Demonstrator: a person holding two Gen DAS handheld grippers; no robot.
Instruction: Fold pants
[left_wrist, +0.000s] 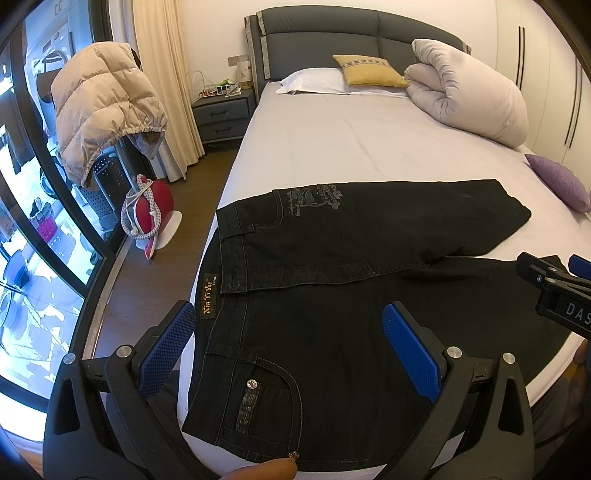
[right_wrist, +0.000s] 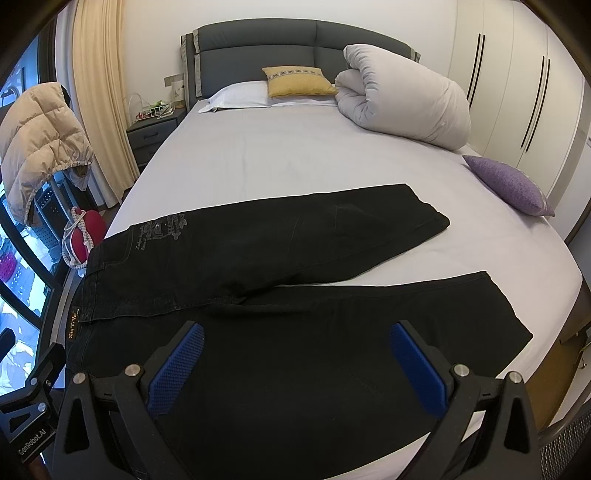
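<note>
Black jeans (left_wrist: 332, 280) lie spread on the bed, waistband at the left, both legs running right and splayed apart; they also show in the right wrist view (right_wrist: 295, 258). My left gripper (left_wrist: 291, 339) is open and empty, hovering over the near hip and back pocket (left_wrist: 266, 402). My right gripper (right_wrist: 295, 362) is open and empty, over the near leg close to the crotch. The right gripper's body (left_wrist: 561, 291) shows at the right edge of the left wrist view.
The bed (right_wrist: 295, 155) has a lilac sheet, a rolled duvet (right_wrist: 402, 107), white and yellow pillows at the head and a purple cushion (right_wrist: 509, 184) at the right edge. Left of the bed are a nightstand (left_wrist: 221, 114), a puffer jacket (left_wrist: 103, 107) and a red iron (left_wrist: 151, 214).
</note>
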